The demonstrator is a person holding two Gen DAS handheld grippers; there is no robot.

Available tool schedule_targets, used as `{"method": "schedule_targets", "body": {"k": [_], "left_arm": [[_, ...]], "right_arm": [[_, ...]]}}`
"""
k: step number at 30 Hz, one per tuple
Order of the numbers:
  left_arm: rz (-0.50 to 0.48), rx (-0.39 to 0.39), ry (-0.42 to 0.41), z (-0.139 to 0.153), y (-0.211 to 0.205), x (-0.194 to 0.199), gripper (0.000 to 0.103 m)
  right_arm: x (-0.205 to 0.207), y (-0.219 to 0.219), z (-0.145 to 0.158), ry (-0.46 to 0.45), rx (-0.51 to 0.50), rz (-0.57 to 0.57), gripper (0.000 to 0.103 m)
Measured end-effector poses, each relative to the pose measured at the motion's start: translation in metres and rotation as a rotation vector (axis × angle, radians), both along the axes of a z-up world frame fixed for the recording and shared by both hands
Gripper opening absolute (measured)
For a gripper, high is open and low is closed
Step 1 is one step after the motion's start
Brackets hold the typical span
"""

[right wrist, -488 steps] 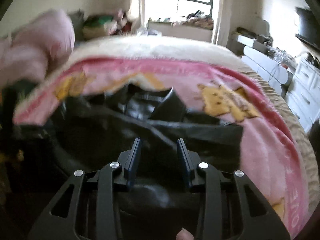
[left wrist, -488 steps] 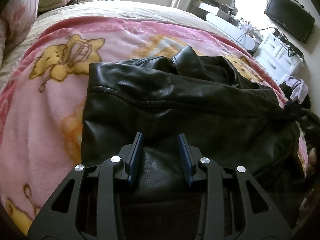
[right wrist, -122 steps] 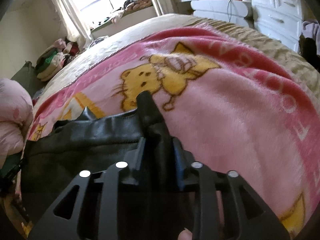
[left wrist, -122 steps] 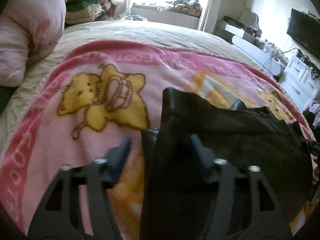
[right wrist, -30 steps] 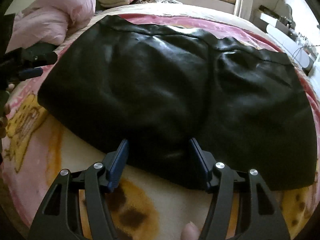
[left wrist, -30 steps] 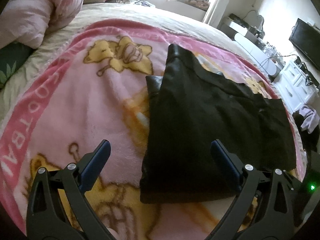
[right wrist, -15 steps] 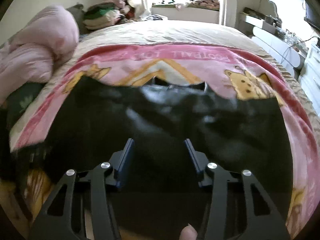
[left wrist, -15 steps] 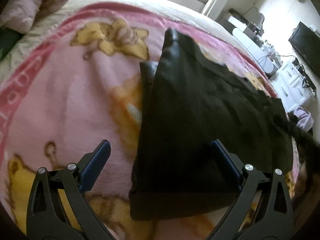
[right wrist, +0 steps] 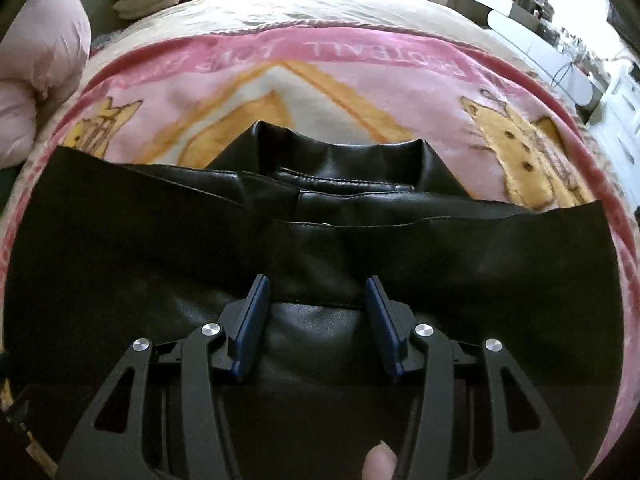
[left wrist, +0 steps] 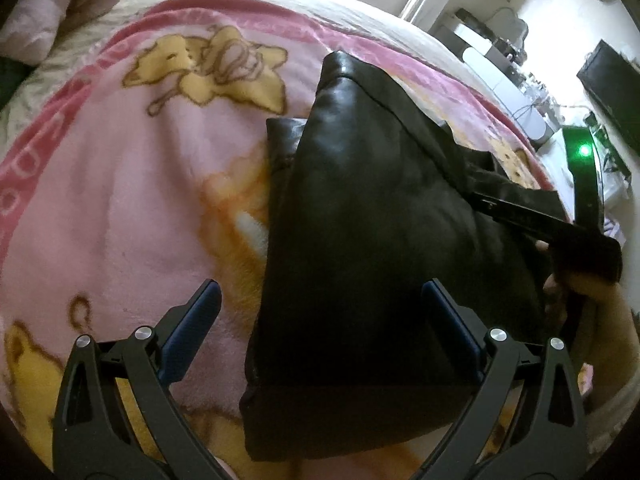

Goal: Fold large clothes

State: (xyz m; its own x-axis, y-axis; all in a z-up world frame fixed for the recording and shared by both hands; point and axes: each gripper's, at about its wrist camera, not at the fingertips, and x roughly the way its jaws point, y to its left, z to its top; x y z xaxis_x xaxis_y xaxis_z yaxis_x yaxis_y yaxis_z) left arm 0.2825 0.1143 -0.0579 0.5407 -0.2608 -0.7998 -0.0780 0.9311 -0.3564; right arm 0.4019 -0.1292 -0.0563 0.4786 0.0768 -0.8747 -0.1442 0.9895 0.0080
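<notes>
Folded black leather jacket (left wrist: pixel 380 240) lies centre frame on the pink blanket (left wrist: pixel 120 200). Left gripper (left wrist: pixel 320 312), spread wide and empty, straddles its near edge; right gripper (right wrist: pixel 316 308), half open and empty, hangs above the hem, apparently checking the fold.

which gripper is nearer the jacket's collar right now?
Right. The right gripper hovers over the jacket just short of the collar. The left gripper sits at the jacket's side edge, further off.
</notes>
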Motion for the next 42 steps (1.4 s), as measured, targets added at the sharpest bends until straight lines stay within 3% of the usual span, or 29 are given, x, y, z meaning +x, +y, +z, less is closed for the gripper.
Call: {"method": "schedule_targets", "body": {"k": [4,8,11,14,16,18,20,21,22,24,30,34,36,38,41,42], "left_arm": [[-0.001,-0.035,0.014,-0.004,0.003,0.002,0.094],[-0.004,-0.036,0.010,-0.004,0.002,0.008,0.094],[-0.005,-0.049,0.005,-0.005,0.002,0.011,0.094],[-0.008,-0.055,-0.002,-0.005,0.002,0.011,0.094],[-0.008,-0.057,-0.002,-0.006,0.002,0.012,0.094],[-0.010,-0.052,-0.005,-0.004,0.002,0.012,0.094],[-0.013,-0.060,-0.005,-0.003,0.005,0.013,0.094],[-0.012,-0.063,-0.004,-0.002,0.006,0.015,0.094],[-0.008,-0.061,-0.007,0.000,0.008,0.016,0.094],[0.004,-0.048,-0.021,0.004,0.013,0.017,0.094],[0.038,-0.032,-0.050,0.018,0.026,0.013,0.094],[0.048,-0.045,-0.059,0.023,0.033,0.013,0.094],[0.051,-0.066,-0.060,0.022,0.036,0.014,0.094],[0.042,-0.078,-0.056,0.021,0.035,0.015,0.094],[0.047,-0.100,-0.049,0.019,0.039,0.018,0.094],[0.052,-0.115,-0.040,0.017,0.041,0.019,0.094]], "right_arm": [[-0.026,-0.023,0.041,-0.060,0.157,0.022,0.047],[-0.096,-0.032,0.071,-0.166,0.151,0.131,0.048],[-0.133,-0.034,0.058,-0.151,0.129,0.164,0.048],[-0.148,-0.030,0.026,-0.103,0.051,0.173,0.048],[-0.148,-0.032,0.007,-0.086,0.071,0.160,0.050],[-0.148,-0.038,0.010,-0.098,0.120,0.136,0.050],[-0.162,-0.034,0.027,-0.173,0.134,0.181,0.062],[-0.174,-0.024,0.039,-0.229,0.127,0.240,0.075],[-0.180,-0.017,0.043,-0.252,0.118,0.274,0.083],[-0.199,0.010,0.049,-0.308,0.073,0.386,0.087],[-0.228,0.096,0.013,-0.396,-0.215,0.621,0.089],[-0.225,0.130,-0.015,-0.445,-0.372,0.665,0.090],[-0.217,0.138,-0.026,-0.448,-0.400,0.657,0.089],[-0.205,0.138,-0.031,-0.447,-0.390,0.640,0.087],[-0.199,0.136,-0.029,-0.457,-0.360,0.645,0.075],[-0.202,0.137,-0.027,-0.470,-0.357,0.651,0.065]]}}
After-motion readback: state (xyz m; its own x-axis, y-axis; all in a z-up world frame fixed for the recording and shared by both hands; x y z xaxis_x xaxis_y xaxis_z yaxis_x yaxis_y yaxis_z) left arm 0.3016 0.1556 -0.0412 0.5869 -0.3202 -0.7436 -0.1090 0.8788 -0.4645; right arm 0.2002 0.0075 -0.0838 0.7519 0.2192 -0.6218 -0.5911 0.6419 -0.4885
